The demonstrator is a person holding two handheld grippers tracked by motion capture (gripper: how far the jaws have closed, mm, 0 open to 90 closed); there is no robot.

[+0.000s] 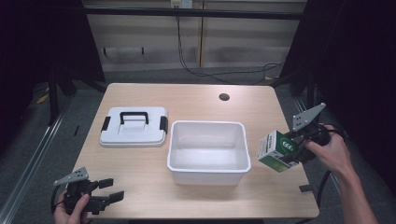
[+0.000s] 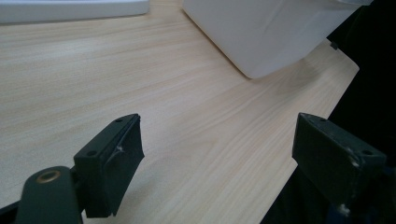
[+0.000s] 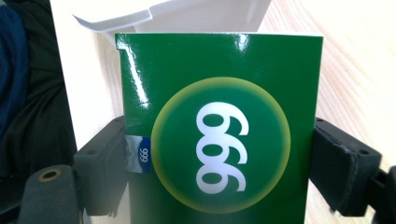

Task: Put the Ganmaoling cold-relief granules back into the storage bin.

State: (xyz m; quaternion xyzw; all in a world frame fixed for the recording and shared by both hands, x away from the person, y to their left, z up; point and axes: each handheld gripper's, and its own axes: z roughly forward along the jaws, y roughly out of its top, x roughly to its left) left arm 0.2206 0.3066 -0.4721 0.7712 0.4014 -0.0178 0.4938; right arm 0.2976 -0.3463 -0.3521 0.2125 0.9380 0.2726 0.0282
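The right gripper (image 1: 290, 150) has its jaws closed on a green carton (image 3: 219, 135), held tilted just right of the white bin (image 1: 208, 173). It could strike the rim. The left gripper (image 2: 217, 158) hangs wide open, empty.

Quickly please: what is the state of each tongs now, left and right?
Left tongs: open, holding nothing, above the light wooden table.
Right tongs: closed on the glossy green cardboard box with a white 999.

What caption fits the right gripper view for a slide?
Right gripper clamps a green box printed "999" between its jaws, white bin just beyond.
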